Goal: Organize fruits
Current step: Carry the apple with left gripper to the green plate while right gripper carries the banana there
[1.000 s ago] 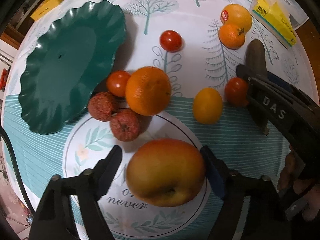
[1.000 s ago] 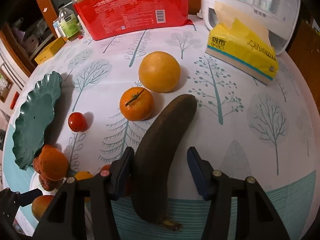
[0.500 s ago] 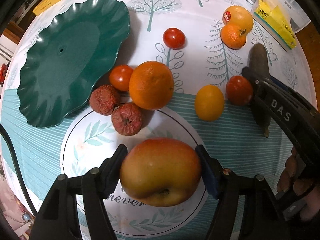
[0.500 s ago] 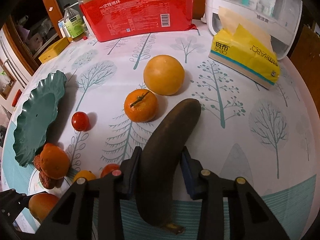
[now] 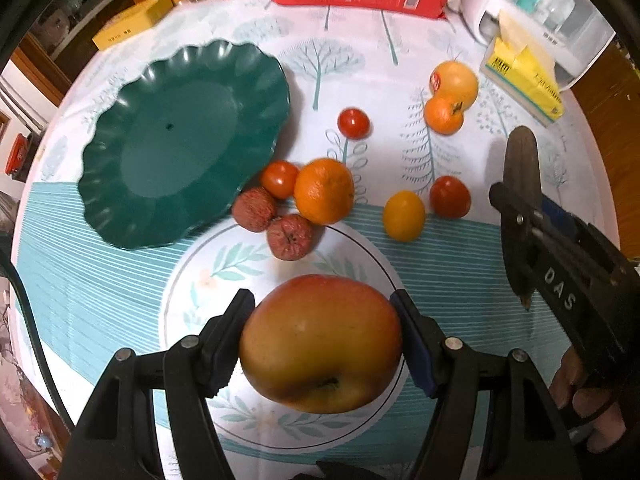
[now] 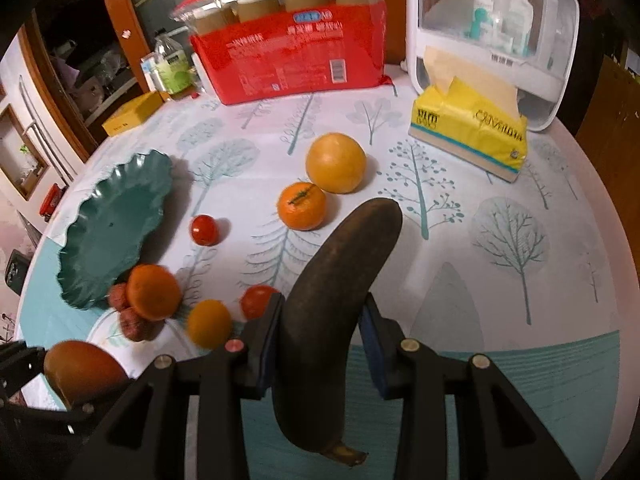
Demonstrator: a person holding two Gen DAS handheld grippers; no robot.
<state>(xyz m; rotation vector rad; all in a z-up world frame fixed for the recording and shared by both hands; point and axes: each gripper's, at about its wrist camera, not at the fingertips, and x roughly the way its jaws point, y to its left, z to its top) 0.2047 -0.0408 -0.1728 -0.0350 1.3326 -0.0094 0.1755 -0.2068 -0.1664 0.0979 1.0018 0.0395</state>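
In the left view alone, a sticker marks the grapefruit.

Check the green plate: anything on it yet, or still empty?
Empty. The green plate shows bare surface in both views; the apple sits in the left gripper, the banana in the right gripper.

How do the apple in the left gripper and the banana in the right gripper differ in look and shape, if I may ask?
The apple is round and red-yellow; the banana is long, curved and dark brown. The apple fills the left gripper widely; the banana needs a narrower grip from the right gripper. Both are clamped.
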